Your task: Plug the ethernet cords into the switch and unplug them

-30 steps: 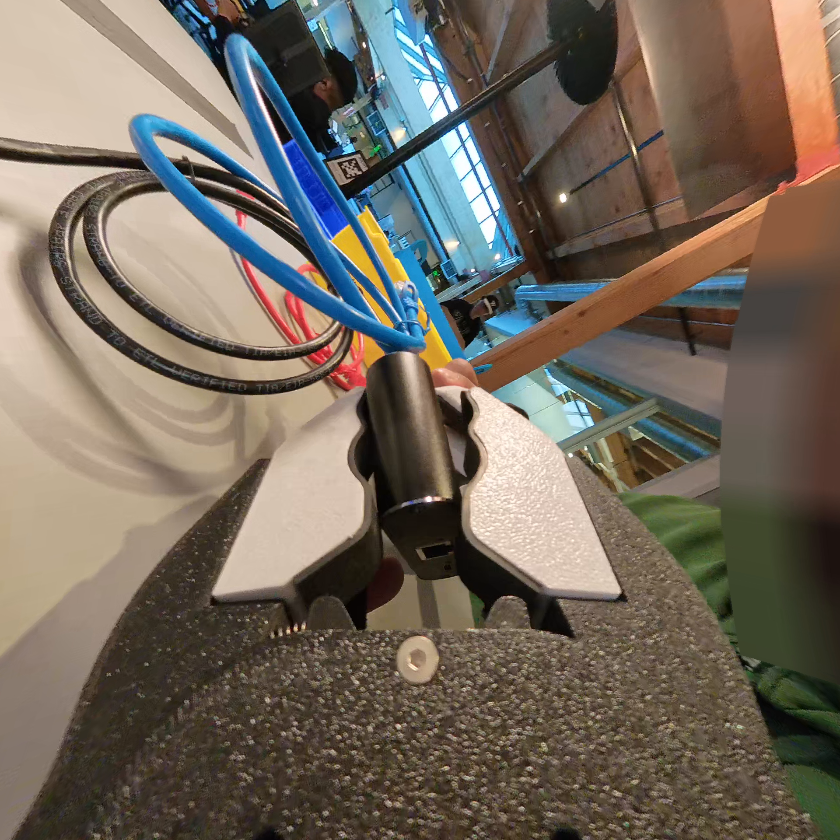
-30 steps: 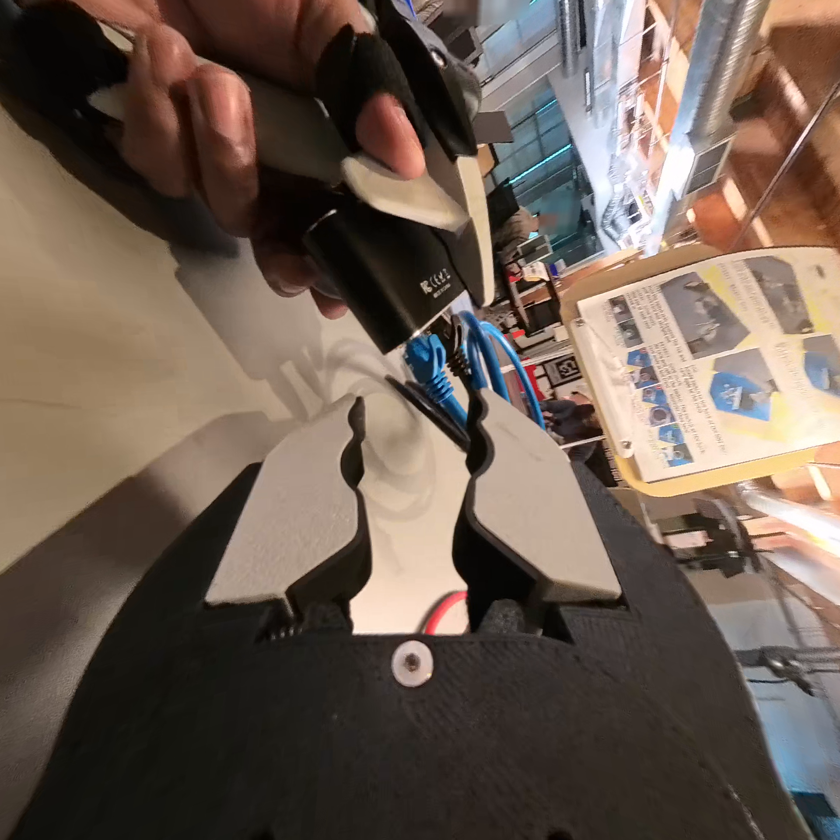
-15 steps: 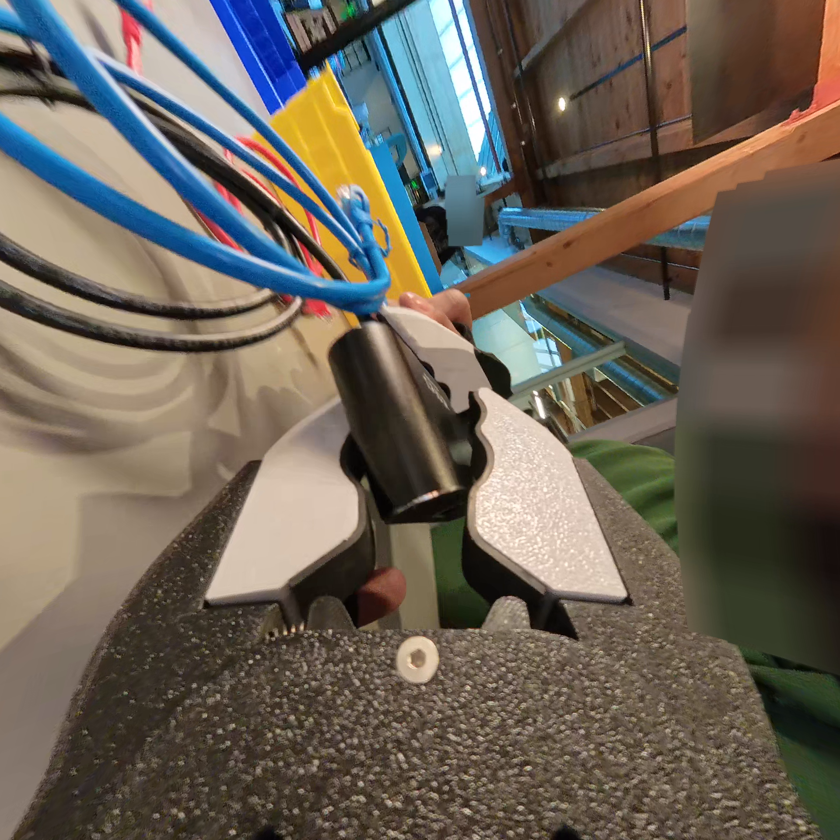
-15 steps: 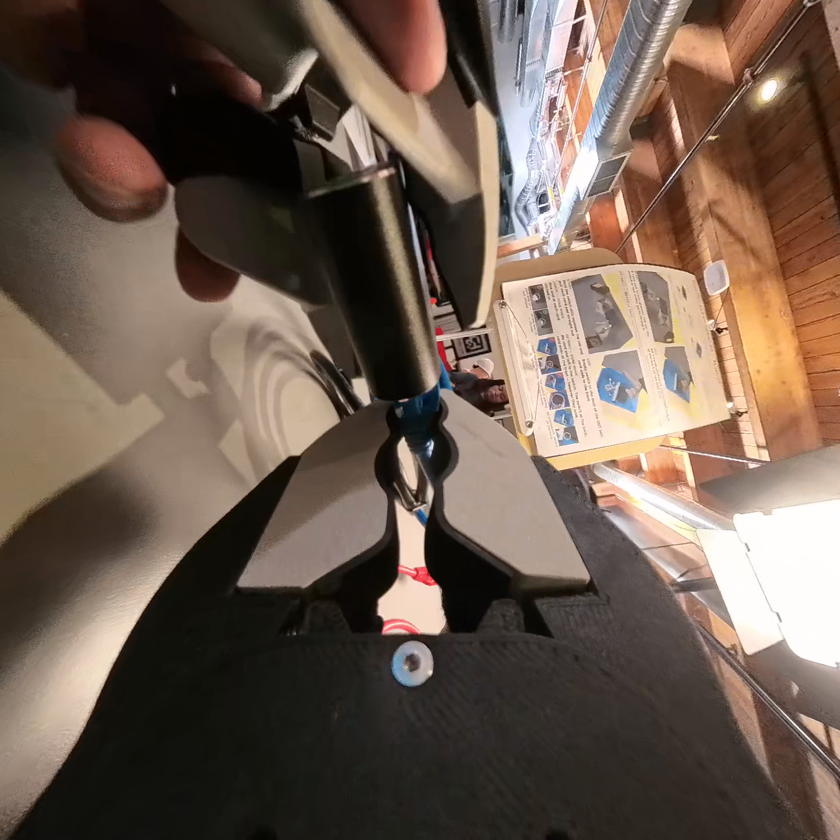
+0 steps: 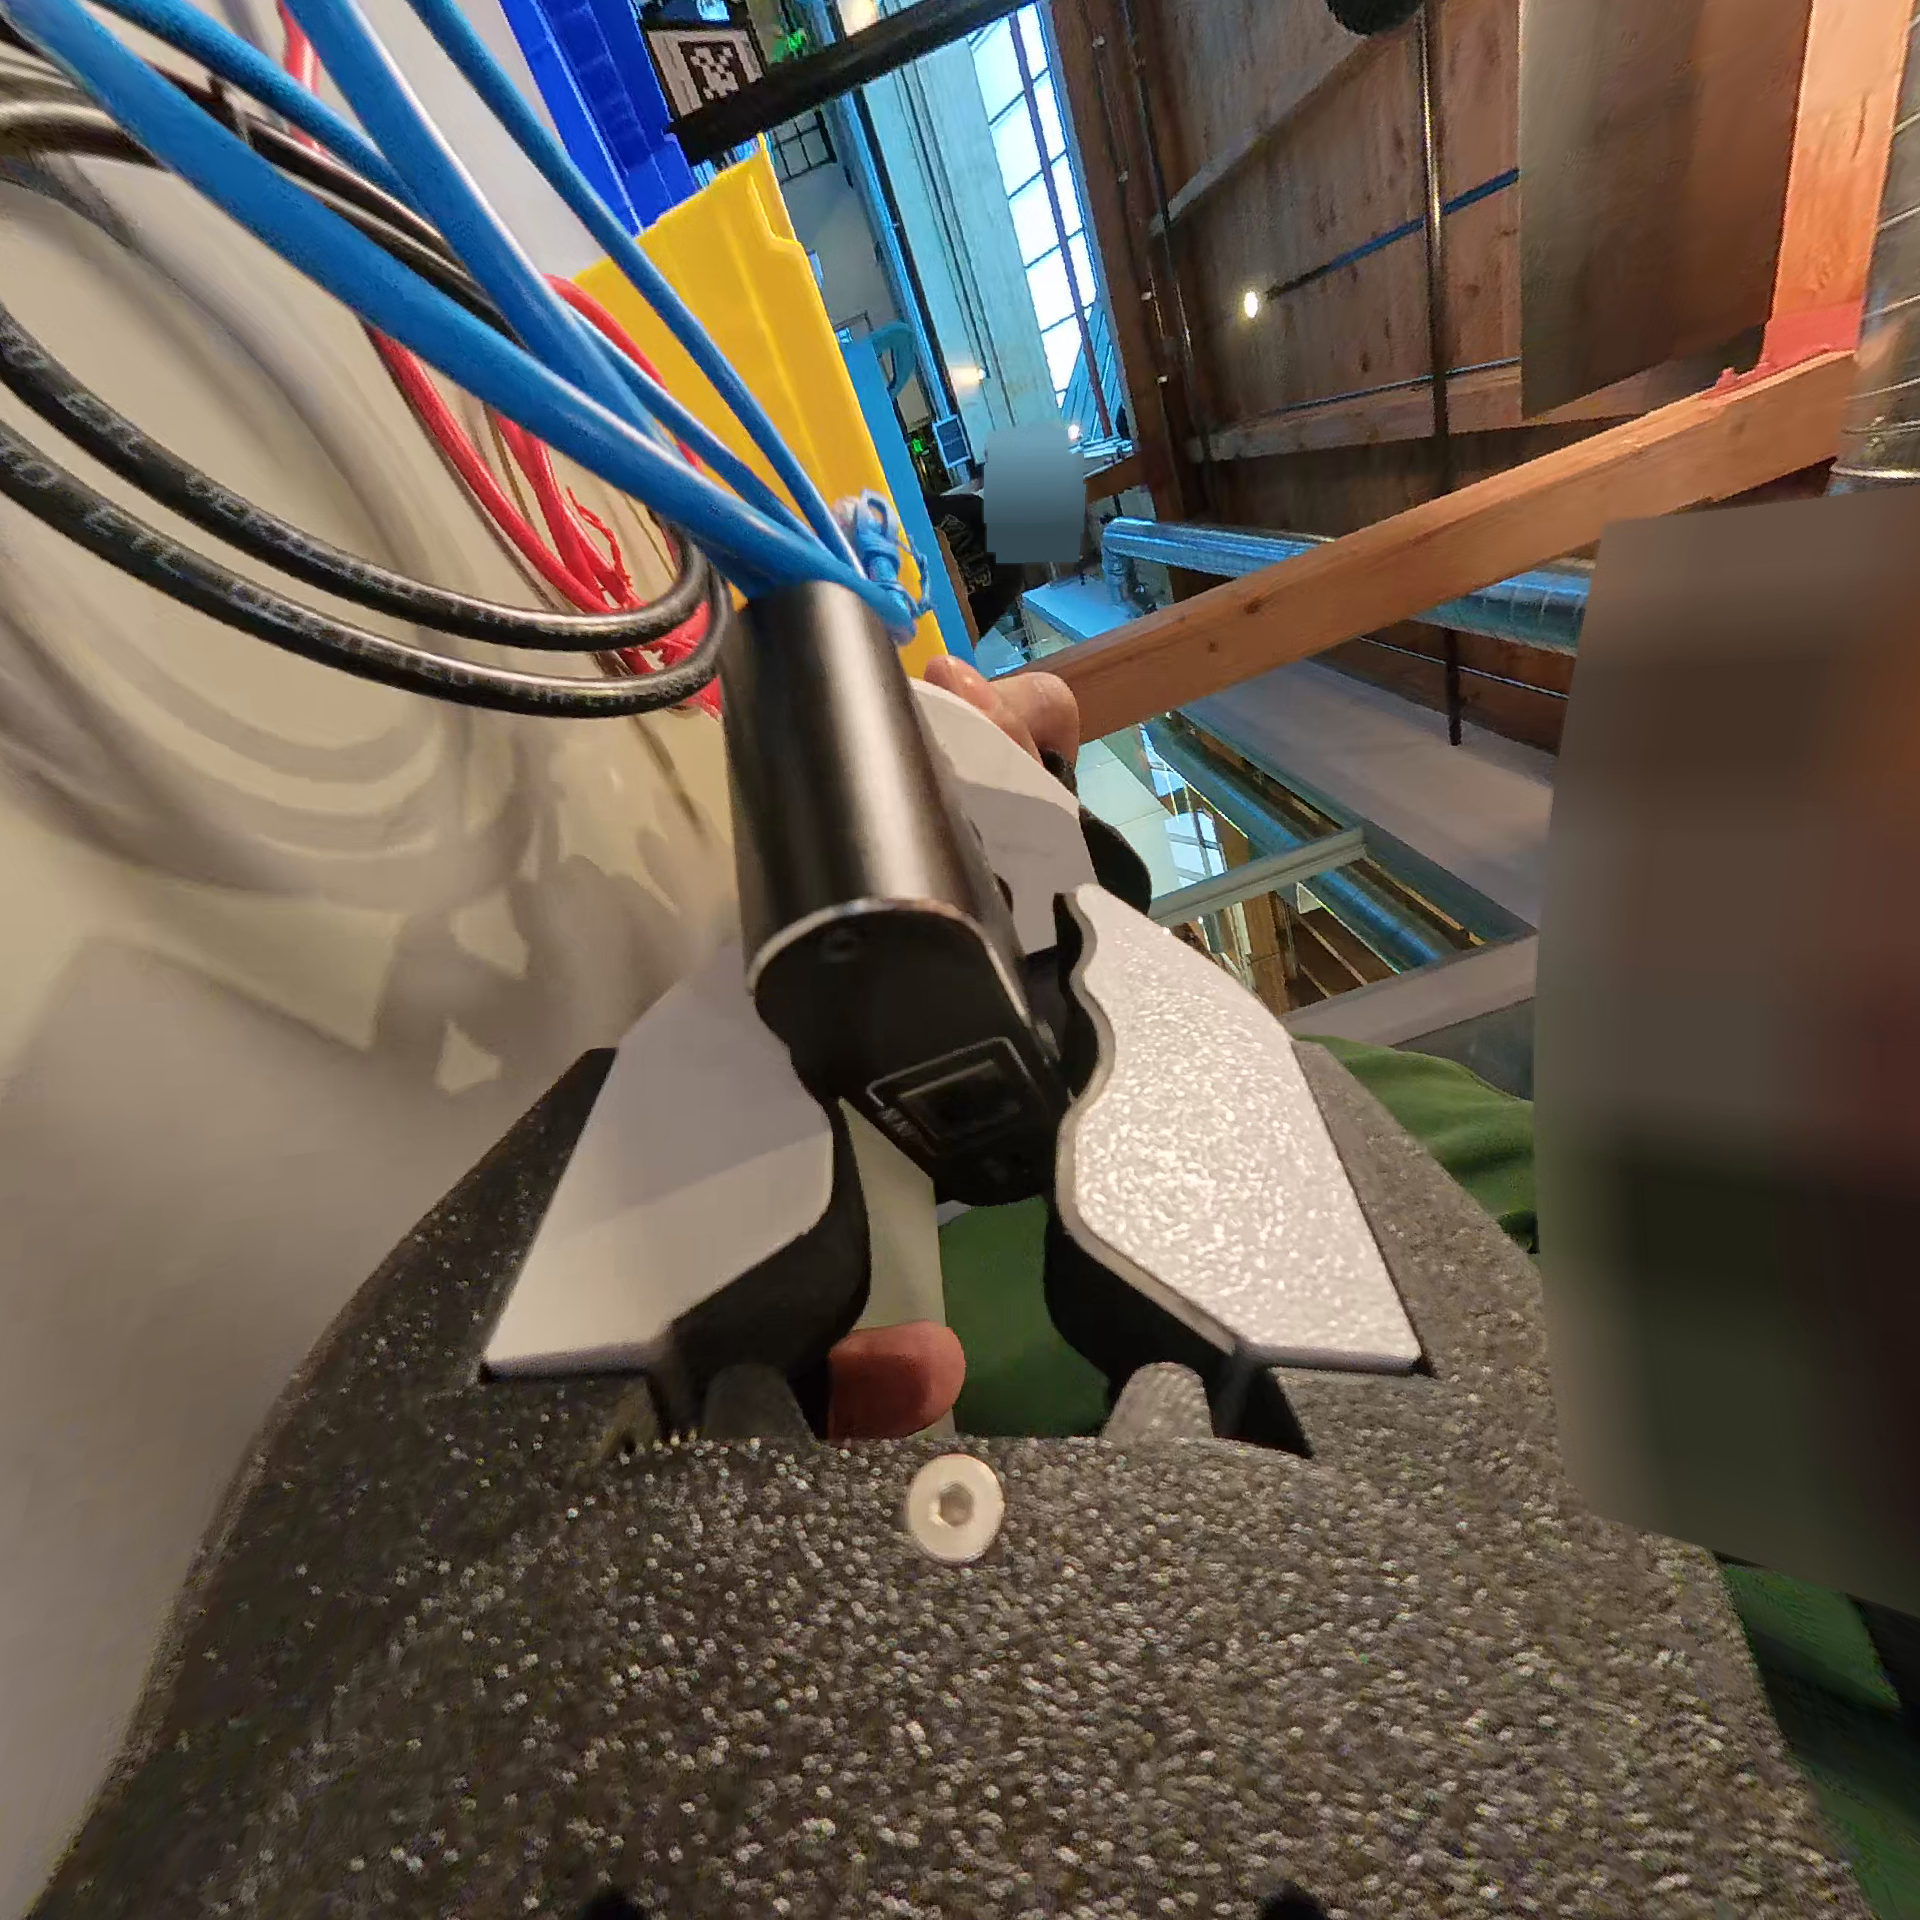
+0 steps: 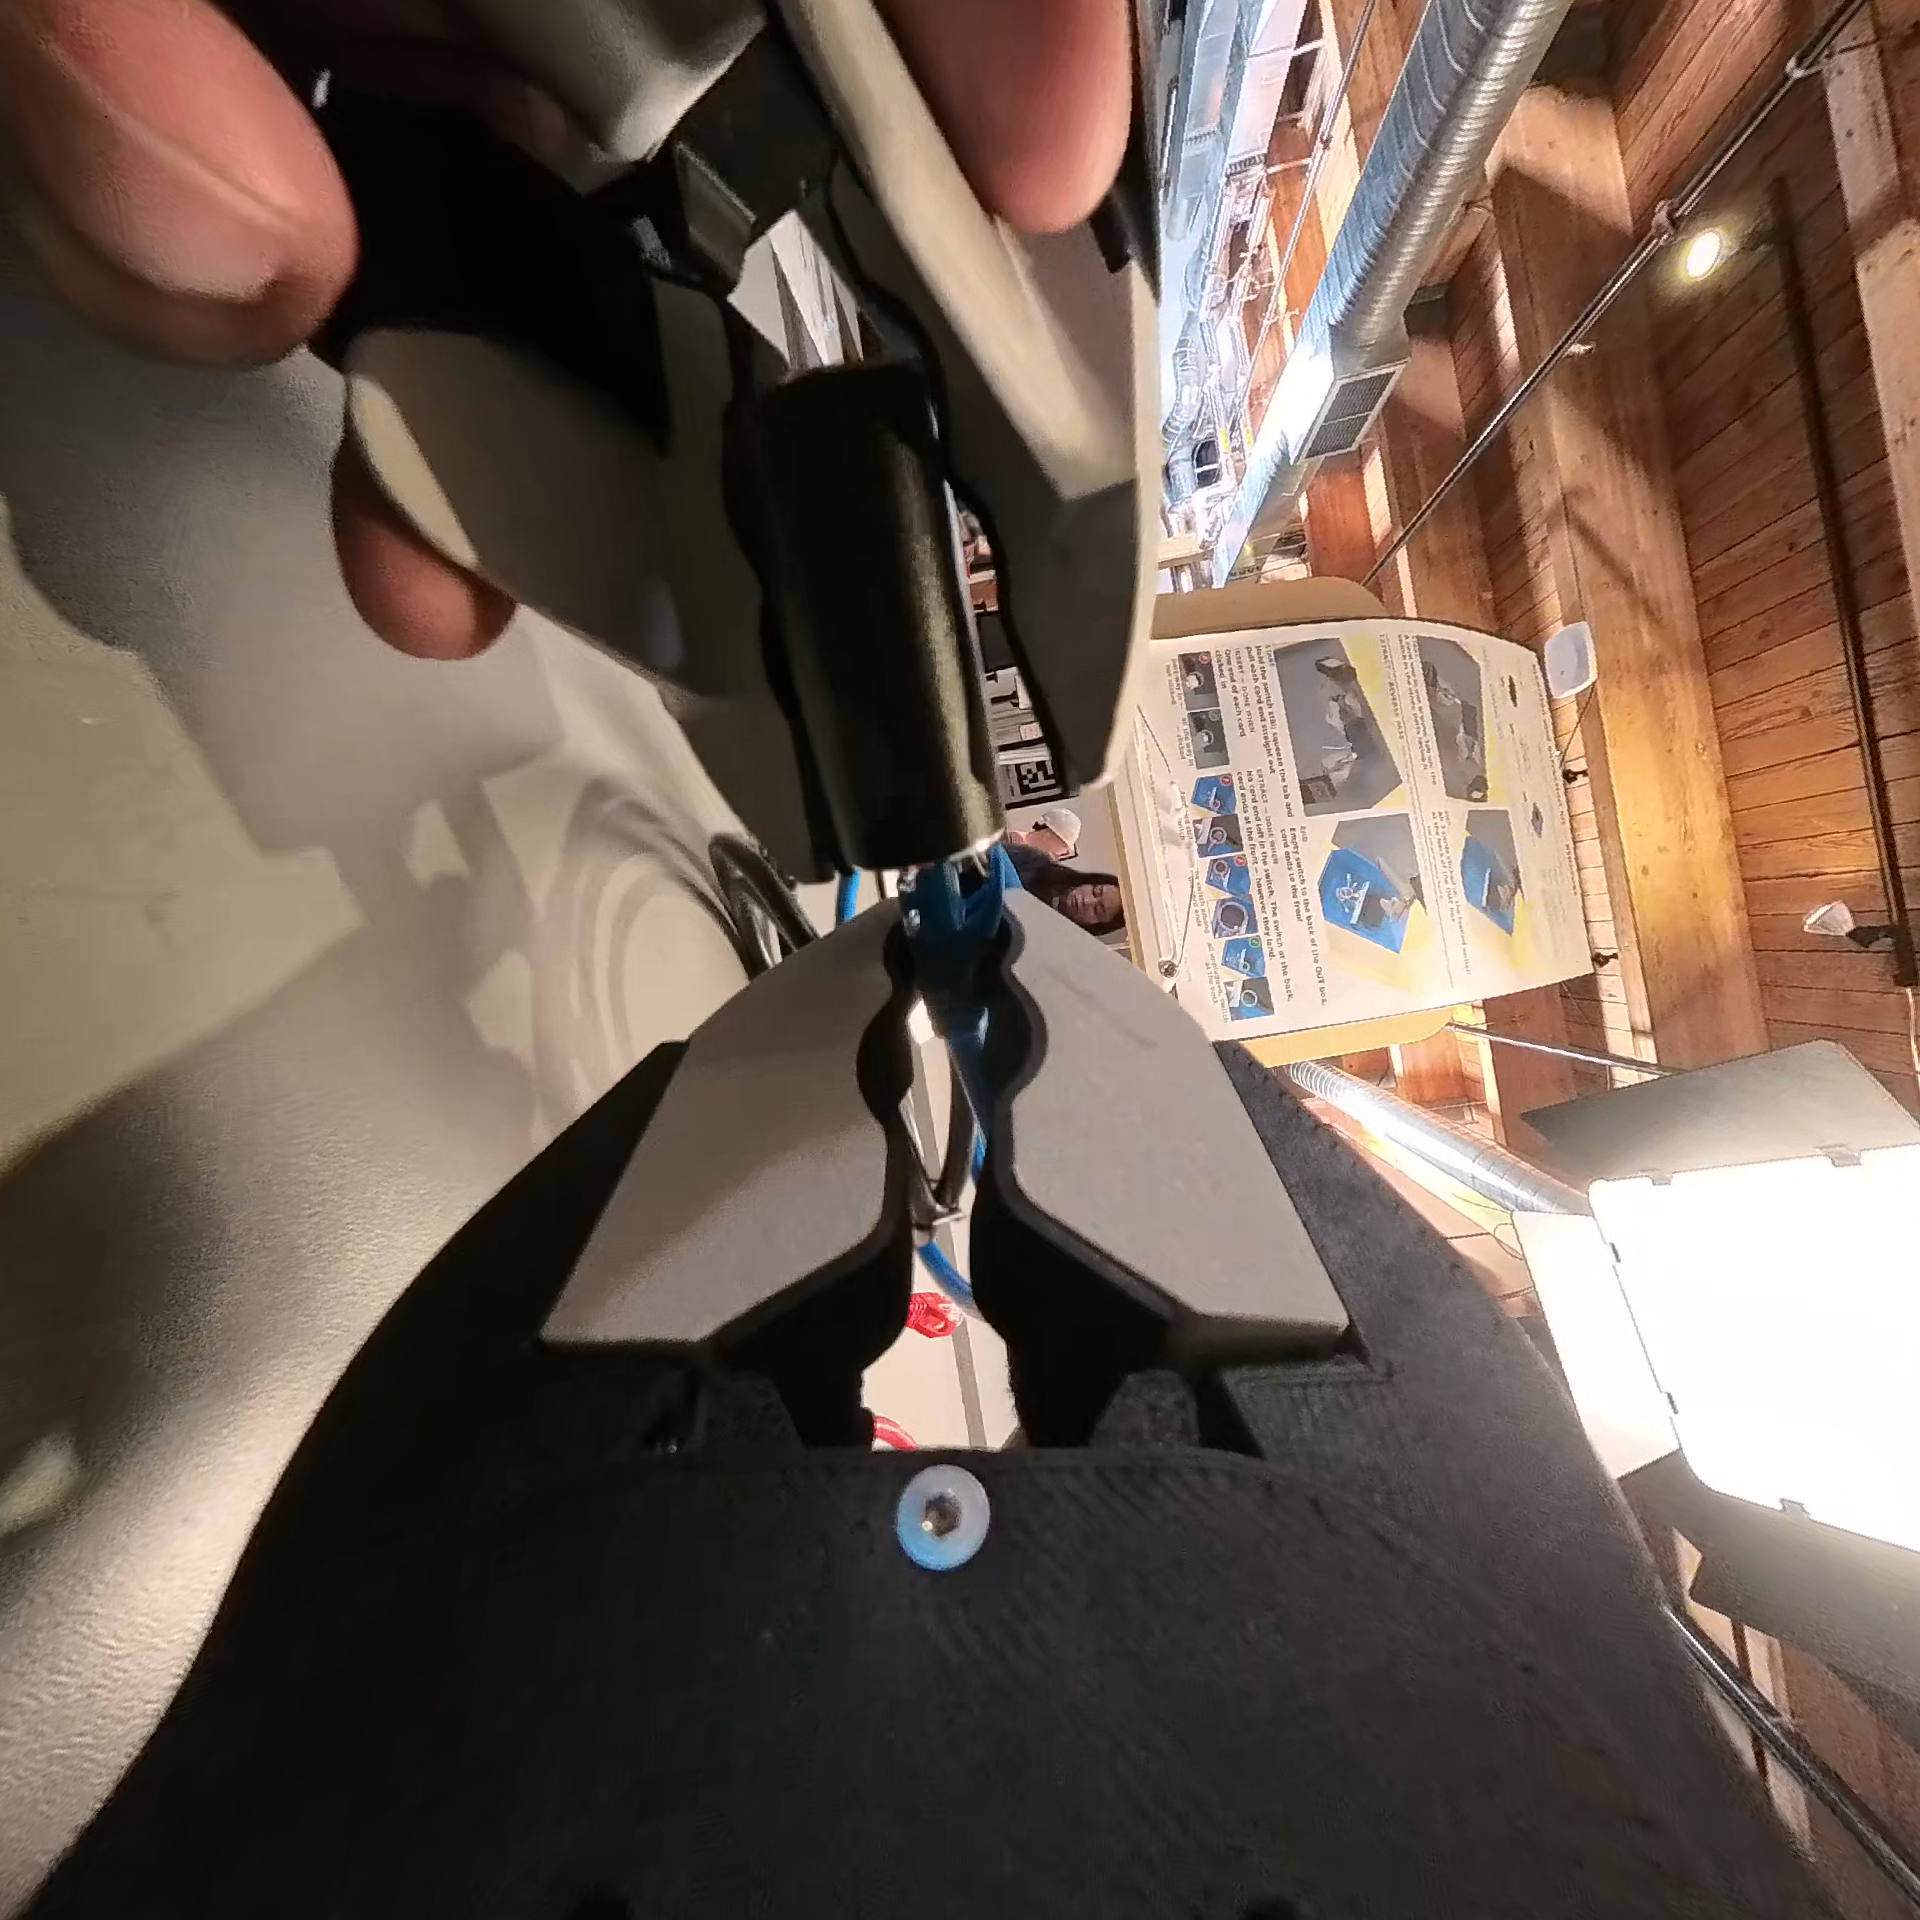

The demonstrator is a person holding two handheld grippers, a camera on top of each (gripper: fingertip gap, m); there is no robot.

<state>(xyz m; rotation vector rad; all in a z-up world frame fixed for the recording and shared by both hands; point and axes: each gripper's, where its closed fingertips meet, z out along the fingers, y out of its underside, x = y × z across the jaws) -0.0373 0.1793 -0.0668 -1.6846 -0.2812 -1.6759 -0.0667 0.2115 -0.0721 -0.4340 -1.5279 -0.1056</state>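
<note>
A workshop-like industrial hall is being shown: timber-plank walls (image 6: 1714, 520), exposed metal ducting (image 6: 1434, 187), tall windows (image 5: 1018, 208), a yellow bin (image 5: 769, 343) and an instruction poster (image 6: 1351, 821) are being seen.

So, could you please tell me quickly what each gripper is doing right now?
Left gripper: shut on the black switch.
Right gripper: shut on the blue cord at the switch.

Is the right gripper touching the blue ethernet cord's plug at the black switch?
Touching. The right wrist view shows the right gripper with both fingers closed against the blue ethernet cord's plug, just below the black switch.
</note>
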